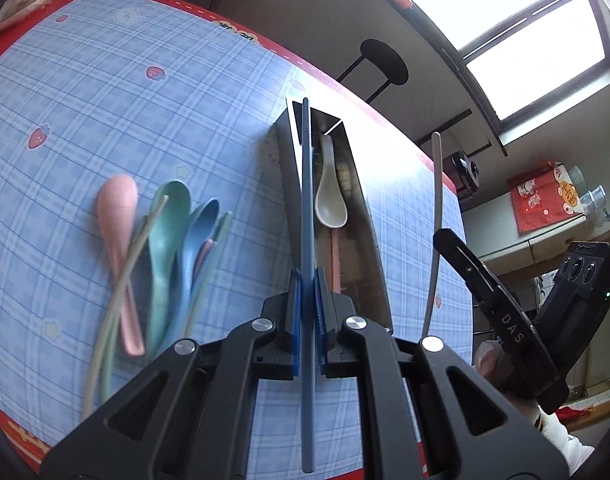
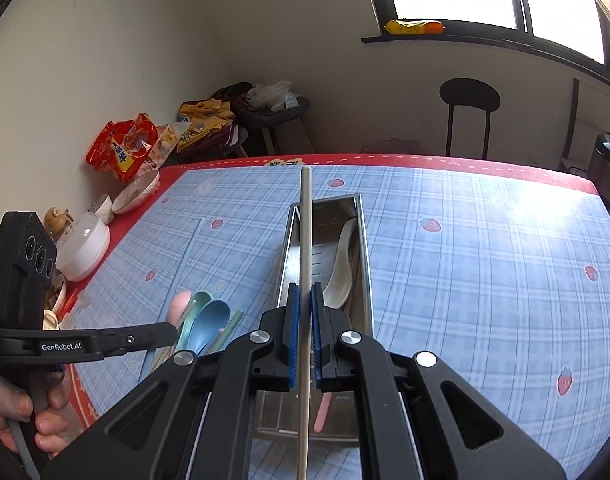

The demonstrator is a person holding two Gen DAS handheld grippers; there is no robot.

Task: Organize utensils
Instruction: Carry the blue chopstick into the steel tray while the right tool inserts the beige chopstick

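Note:
My left gripper (image 1: 307, 280) is shut on a blue chopstick (image 1: 307, 200) and holds it lengthwise over the long steel tray (image 1: 367, 216). My right gripper (image 2: 303, 296) is shut on a white chopstick (image 2: 305, 232), also held above the steel tray (image 2: 363, 240). A white spoon (image 1: 329, 192) and a pink utensil (image 1: 335, 256) lie in the tray. On the cloth left of the tray lie a pink spoon (image 1: 119, 216), a green spoon (image 1: 167, 240), a blue spoon (image 1: 199, 236) and loose chopsticks (image 1: 117, 296). The white chopstick (image 1: 435, 232) also shows in the left wrist view.
The table has a blue plaid cloth (image 2: 485, 260) with a red border. Bowls (image 2: 137, 192), a white lidded pot (image 2: 83, 248) and snack bags (image 2: 123, 146) stand at the far left edge. A black chair (image 2: 469, 116) stands behind the table.

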